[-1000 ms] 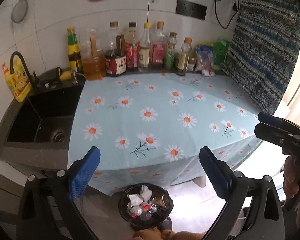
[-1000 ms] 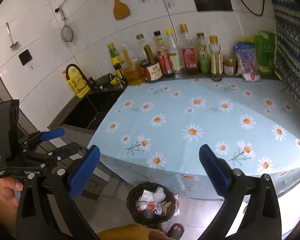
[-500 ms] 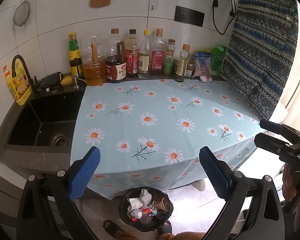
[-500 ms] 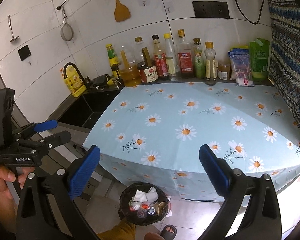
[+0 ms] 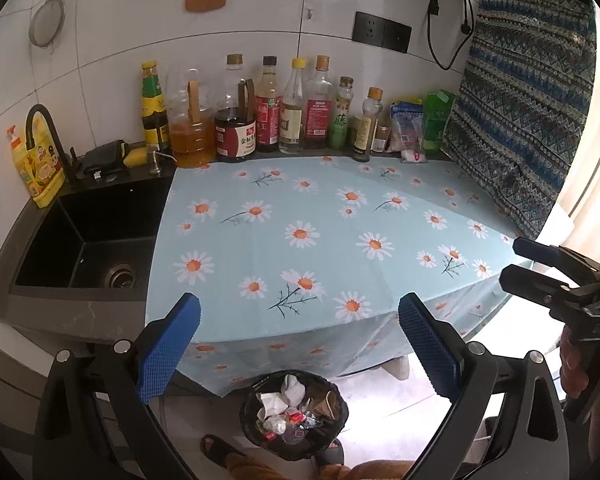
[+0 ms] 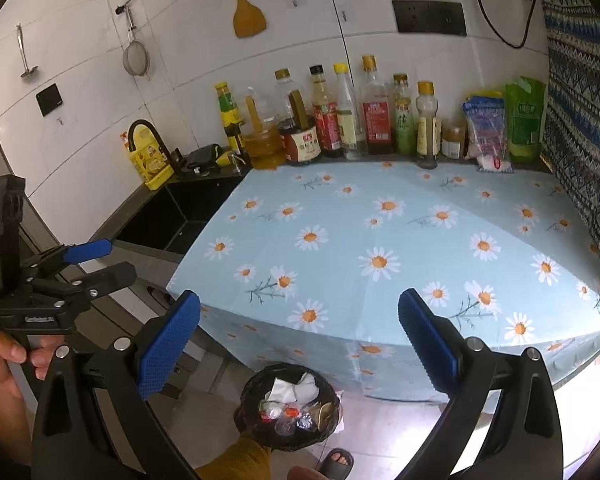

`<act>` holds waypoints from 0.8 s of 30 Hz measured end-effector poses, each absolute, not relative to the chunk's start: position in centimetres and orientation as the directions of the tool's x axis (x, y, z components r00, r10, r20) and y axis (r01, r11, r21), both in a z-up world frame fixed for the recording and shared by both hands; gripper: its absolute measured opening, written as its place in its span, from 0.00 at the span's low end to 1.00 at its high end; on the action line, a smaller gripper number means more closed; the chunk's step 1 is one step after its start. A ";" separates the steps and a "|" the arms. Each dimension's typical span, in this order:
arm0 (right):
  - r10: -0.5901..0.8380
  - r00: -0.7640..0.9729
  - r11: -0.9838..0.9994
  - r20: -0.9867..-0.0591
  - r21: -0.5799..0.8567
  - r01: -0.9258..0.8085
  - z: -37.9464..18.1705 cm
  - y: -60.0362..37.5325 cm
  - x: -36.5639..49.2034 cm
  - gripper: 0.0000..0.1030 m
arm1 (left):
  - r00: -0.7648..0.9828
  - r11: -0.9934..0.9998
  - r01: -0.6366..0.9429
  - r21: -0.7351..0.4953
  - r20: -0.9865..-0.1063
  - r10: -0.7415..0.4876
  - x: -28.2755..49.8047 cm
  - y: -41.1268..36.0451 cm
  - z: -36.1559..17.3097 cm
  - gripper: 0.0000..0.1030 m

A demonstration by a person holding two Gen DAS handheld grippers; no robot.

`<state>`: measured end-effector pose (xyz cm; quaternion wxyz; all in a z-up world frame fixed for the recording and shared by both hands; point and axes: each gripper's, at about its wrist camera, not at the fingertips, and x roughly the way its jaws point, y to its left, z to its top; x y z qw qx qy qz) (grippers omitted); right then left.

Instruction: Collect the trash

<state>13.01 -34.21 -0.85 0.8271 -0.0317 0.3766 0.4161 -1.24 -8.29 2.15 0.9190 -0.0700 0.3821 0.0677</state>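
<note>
A black trash bin (image 5: 294, 414) stands on the floor below the counter's front edge, holding crumpled tissue and wrappers; it also shows in the right wrist view (image 6: 288, 410). My left gripper (image 5: 299, 312) is open and empty, held above the bin in front of the counter. My right gripper (image 6: 299, 312) is open and empty too, at about the same height. Each gripper shows in the other's view: the right one (image 5: 518, 262) at the far right, the left one (image 6: 108, 258) at the far left. The daisy tablecloth (image 5: 320, 232) shows no loose trash.
A row of sauce and oil bottles (image 5: 268, 116) lines the back wall, with snack bags (image 5: 420, 128) at the right. A black sink (image 5: 80, 240) with faucet lies left of the cloth. A patterned cloth (image 5: 520, 120) hangs at the right. My sandalled foot (image 6: 336, 464) is beside the bin.
Both grippers have pulled back and risen a little, so more wall and the whole counter show. Jaws stay open. The bin's contents look the same.
</note>
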 end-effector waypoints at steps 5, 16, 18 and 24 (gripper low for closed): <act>0.656 0.380 0.654 -0.652 0.239 -0.718 -1.1 -34.2 12.9 0.95 | 0.697 0.980 -0.183 -0.083 -0.713 0.070 -1.4 -7.9 2.1 0.94; 0.667 0.373 0.644 -0.646 0.247 -0.724 -0.8 -34.1 12.9 0.95 | 0.685 0.980 -0.186 -0.068 -0.724 0.080 -1.4 -7.9 1.9 0.94; 0.667 0.373 0.645 -0.645 0.249 -0.722 -0.8 -34.0 13.1 0.95 | 0.684 0.980 -0.187 -0.066 -0.725 0.082 -1.4 -7.9 1.9 0.94; 0.672 0.368 0.641 -0.643 0.255 -0.724 -0.9 -34.0 13.5 0.95 | 0.689 0.980 -0.190 -0.064 -0.719 0.087 -1.3 -8.0 2.1 0.94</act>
